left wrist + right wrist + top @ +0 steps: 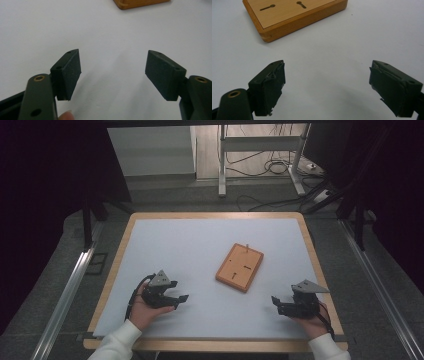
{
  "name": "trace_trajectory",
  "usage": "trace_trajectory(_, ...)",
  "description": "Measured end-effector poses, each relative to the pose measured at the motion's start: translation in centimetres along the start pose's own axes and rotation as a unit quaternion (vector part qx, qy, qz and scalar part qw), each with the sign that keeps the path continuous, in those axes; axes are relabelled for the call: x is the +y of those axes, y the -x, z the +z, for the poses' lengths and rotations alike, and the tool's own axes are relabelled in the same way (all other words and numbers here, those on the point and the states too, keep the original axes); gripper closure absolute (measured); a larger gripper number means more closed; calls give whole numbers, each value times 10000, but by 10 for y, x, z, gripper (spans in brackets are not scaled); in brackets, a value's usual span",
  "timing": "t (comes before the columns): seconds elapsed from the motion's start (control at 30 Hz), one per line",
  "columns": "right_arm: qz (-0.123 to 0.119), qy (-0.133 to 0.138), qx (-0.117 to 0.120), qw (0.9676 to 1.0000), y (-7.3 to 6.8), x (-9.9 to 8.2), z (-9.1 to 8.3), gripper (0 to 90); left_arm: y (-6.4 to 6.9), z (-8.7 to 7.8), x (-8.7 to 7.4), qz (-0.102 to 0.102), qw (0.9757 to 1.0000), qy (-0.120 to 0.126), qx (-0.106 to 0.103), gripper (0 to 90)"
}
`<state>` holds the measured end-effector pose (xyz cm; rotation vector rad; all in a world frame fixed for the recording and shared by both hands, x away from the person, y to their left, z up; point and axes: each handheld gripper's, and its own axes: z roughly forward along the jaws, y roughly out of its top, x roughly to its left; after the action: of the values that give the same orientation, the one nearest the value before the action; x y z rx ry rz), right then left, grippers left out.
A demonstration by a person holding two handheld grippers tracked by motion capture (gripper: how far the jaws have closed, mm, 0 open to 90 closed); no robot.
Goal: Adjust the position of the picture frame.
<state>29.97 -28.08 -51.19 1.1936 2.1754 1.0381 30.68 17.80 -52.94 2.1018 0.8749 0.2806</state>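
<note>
High view: a flat rectangular orange-brown wooden board (pixel 240 267) with keyhole-shaped slots in its top lies slightly right of the frame's centre on the white sheet covering the wood-edged table (pixel 200 215). A small pale peg (pixel 246 247) stands upright near the board's far edge. The left gripper (pixel 180 301), held in a hand (pixel 145 312) with a white sleeve, sits at the lower left of the frame; the right gripper (pixel 274 303) sits at the lower right. Both are well apart from the board, one on either side.

Left gripper view: the two black jaws are spread wide with only bare white surface between them; a corner of the board (pixel 140 3) shows at the upper edge.

Right gripper view: the jaws likewise stand spread and hold nothing; the board (pixel 294 15) lies in the upper left of the frame, with two keyhole slots visible.
</note>
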Motion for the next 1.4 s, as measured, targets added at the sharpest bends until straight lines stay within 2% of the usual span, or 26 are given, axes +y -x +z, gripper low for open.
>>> trace_trajectory(0.23,-15,-47,97,9999,-1,0,3,145,-1,3,-2,-45,10000,-60,-29,282)
trace_trajectory(0.4,-133,-143,119,9997,-4,0,1,148,-3,3,-2,-13,10000,-48,-1,282)
trace_trajectory(0.67,-141,-162,-11,9998,-7,0,-7,157,-4,5,0,25,10000,-59,12,283)
trace_trajectory(0.87,-128,-69,-51,9999,-6,5,-8,162,-5,7,-1,37,9999,-109,-14,283)
trace_trajectory(1.13,-84,-75,31,9999,-6,16,5,171,-4,8,-1,23,9999,-124,-6,282)
trace_trajectory(1.23,-171,-49,-12,9998,-8,25,8,174,-3,8,-1,43,9999,-133,-8,282)
trace_trajectory(1.4,-168,9,20,9999,-8,37,11,182,-4,7,-2,38,9999,-113,2,282)
